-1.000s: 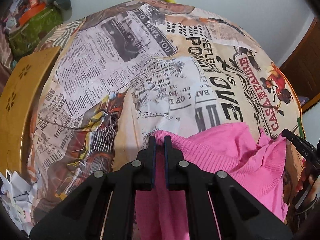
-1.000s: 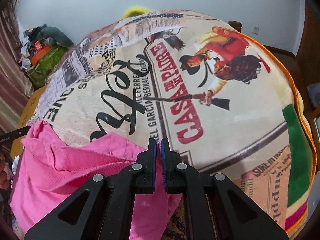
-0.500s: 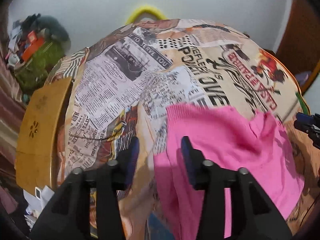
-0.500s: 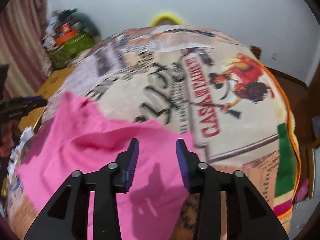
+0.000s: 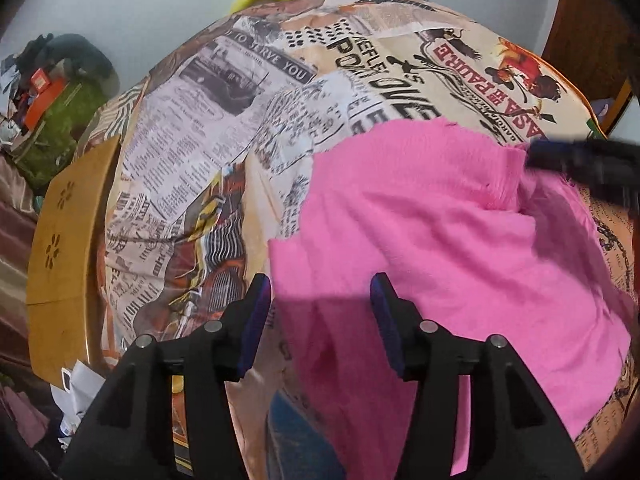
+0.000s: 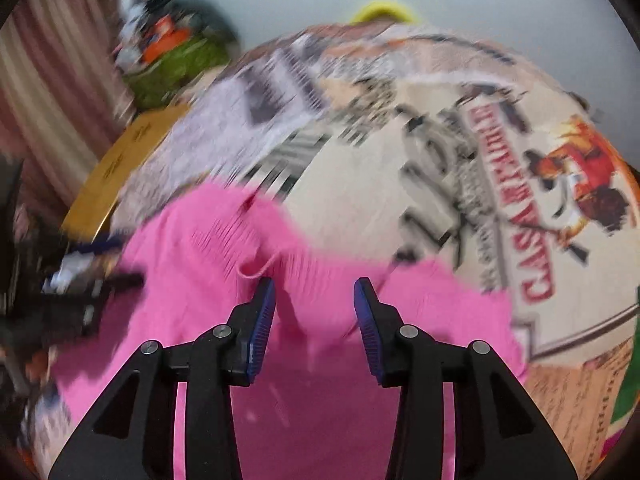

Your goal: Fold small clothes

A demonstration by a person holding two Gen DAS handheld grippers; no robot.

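Now the pink garment (image 5: 440, 220) lies loose beneath both just-opened grippers, left (image 5: 318, 312) and right (image 6: 315, 312).

The far half of the printed cloth (image 5: 248, 128) lies bare and flat, open to passage from above. The pink garment (image 5: 440, 240) covers the near part, rumpled, with a raised fold near the right tool (image 5: 580, 160), which reaches in over the garment's right edge. A wooden board (image 5: 68, 240) borders the cloth's left side, with a clutter pile (image 5: 52, 96) behind it by the wall.
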